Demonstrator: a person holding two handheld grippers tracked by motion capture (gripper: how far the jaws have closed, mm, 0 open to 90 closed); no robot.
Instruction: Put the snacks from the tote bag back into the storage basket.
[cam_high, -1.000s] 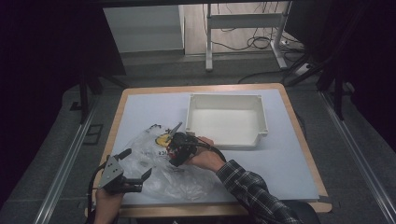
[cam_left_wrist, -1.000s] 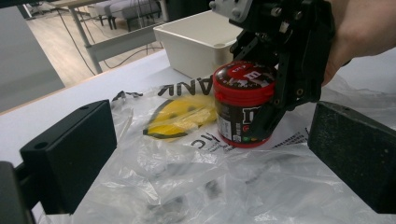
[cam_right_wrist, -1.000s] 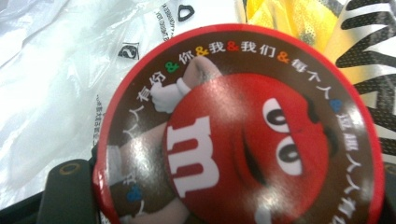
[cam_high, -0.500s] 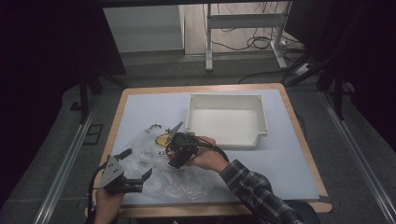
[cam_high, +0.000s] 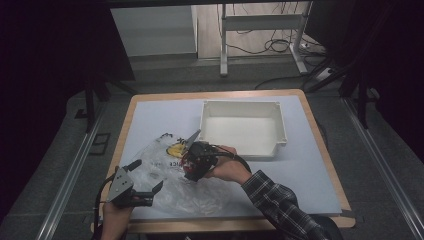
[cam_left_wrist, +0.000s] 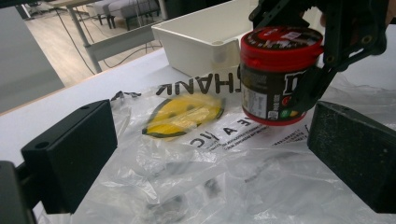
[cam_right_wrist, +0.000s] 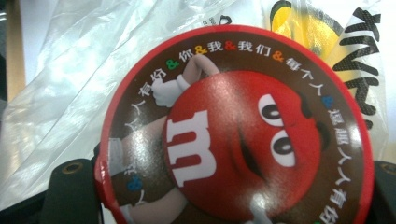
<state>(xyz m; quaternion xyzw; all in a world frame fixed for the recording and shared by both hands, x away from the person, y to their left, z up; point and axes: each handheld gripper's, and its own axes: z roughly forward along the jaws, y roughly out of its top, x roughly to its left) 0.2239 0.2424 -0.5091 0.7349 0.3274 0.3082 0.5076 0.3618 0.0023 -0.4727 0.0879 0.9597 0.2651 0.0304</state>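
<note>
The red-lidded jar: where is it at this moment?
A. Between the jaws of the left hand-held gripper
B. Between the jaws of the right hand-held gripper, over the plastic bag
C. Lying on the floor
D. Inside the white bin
B. The left gripper view shows the jar clamped by the right hand-held gripper above the plastic bag; the white bin stands apart, and the left hand-held gripper holds nothing.

The jar (cam_left_wrist: 279, 74) is dark brown with a red lid and red base rim; its lid (cam_right_wrist: 233, 135) shows a red candy face with a white "m", ringed by white characters and coloured ampersands. The bag (cam_left_wrist: 196, 154) is clear with black lettering and a yellow face. The bin (cam_high: 243, 127) is white, the table (cam_high: 305, 165) pale blue edged in wood. The sleeve (cam_high: 280, 205) is dark plaid.
</note>
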